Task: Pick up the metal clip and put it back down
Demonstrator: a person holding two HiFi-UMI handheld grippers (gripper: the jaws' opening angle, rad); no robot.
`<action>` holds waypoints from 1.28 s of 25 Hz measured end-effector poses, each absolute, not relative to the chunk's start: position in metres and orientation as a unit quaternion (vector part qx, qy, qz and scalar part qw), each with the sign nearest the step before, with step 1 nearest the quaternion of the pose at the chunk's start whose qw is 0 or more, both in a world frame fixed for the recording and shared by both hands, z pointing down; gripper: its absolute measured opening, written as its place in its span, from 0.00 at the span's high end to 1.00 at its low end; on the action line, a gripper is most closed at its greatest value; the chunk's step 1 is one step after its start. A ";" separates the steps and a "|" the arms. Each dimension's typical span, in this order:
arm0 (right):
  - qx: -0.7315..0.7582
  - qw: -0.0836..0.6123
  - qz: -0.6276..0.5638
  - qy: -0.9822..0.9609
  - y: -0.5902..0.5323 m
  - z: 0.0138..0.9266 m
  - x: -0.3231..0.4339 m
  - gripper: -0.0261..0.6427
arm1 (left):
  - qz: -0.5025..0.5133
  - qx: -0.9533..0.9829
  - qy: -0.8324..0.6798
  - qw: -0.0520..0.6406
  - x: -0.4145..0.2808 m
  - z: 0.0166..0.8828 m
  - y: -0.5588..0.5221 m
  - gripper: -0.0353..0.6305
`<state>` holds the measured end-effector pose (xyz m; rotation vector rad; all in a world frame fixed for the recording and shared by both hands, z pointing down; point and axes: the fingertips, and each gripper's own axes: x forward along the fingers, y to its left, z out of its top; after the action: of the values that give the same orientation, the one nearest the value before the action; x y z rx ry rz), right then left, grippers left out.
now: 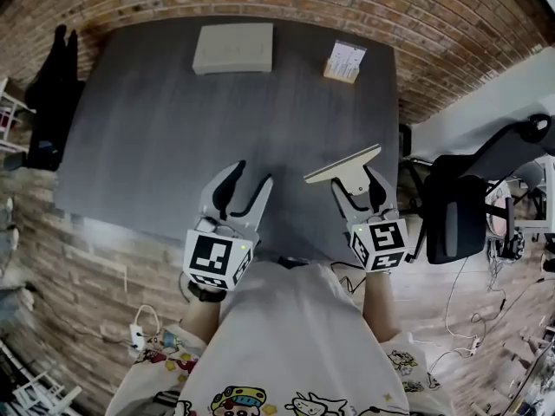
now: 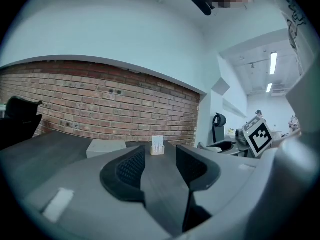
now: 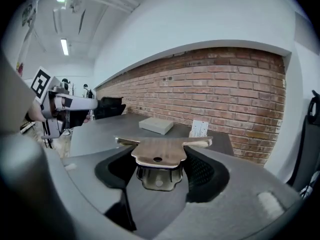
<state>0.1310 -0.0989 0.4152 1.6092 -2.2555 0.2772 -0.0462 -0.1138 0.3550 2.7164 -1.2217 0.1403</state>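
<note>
The pick-up looks done: the right gripper [image 3: 157,170], jaws fairly wide, grips the clip [image 3: 159,153] raised above the table's [image 1: 165,128] near edge, the left gripper [image 2: 160,166] gapes empty, so next comes lowering and releasing.

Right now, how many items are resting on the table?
2: a pale flat box at the far edge, a card stand right of it. The right gripper holds the metal clip; the near edge is partly hidden.

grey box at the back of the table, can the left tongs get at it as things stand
Probably yes: the left tongs are open and empty, and only bare table lies between them and the grey box.
</note>
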 end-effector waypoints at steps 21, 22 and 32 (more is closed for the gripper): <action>0.582 0.114 0.060 -0.803 -0.061 0.354 0.163 0.53 | 0.034 0.924 -0.378 0.053 -0.011 0.320 -0.086 0.80; 0.582 0.113 0.061 -0.803 -0.060 0.353 0.165 0.53 | 0.035 0.924 -0.377 0.054 -0.009 0.319 -0.085 0.81; 0.583 0.101 0.068 -0.803 -0.058 0.351 0.178 0.53 | 0.039 0.921 -0.383 0.052 -0.001 0.319 -0.083 0.92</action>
<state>0.1776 -0.0584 0.3510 1.7232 -2.3716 0.1994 -0.0012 -0.0828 0.3195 2.8017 -1.1661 0.1198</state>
